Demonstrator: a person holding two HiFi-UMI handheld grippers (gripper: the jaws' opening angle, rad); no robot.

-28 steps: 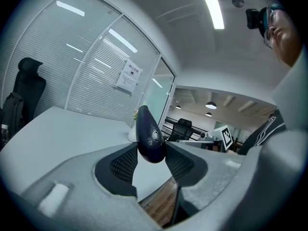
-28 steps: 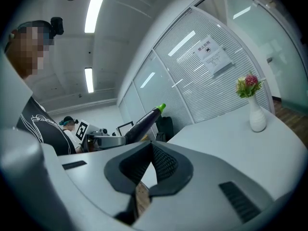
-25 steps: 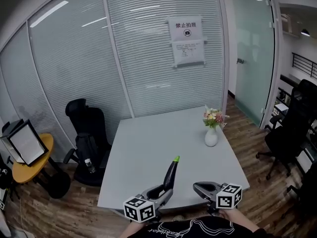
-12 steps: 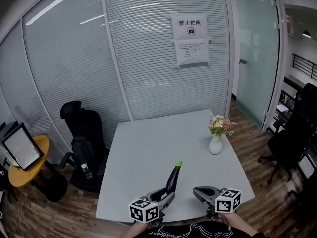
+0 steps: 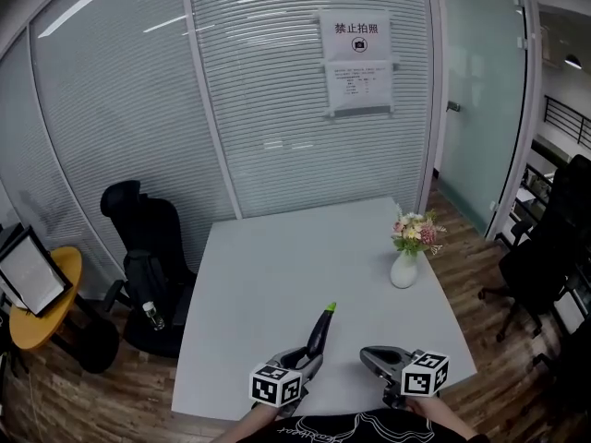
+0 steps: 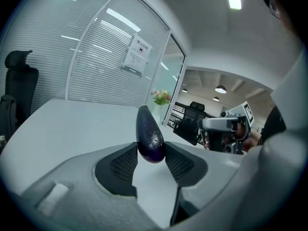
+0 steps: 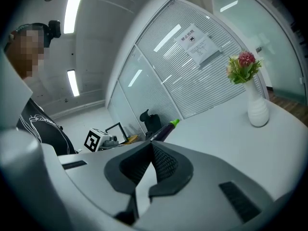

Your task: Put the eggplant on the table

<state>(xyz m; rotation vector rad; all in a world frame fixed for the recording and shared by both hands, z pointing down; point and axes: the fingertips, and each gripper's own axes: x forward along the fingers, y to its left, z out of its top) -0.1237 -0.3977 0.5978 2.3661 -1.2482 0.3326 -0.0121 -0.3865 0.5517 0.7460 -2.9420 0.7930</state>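
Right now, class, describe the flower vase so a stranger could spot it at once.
Start at the large white table before the glass wall. Near its right edge stands a small vase. Unlike the dark eggplant nearby, it is white, round-bellied and holds pink flowers.

White vase of flowers [image 5: 404, 268], black office chair [image 5: 140, 221] beside striped glass partition [image 5: 277, 118], paper notices [image 5: 358, 63] above

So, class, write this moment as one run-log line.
left gripper: shut on eggplant | right gripper: shut, empty | eggplant: held over table, not yet down
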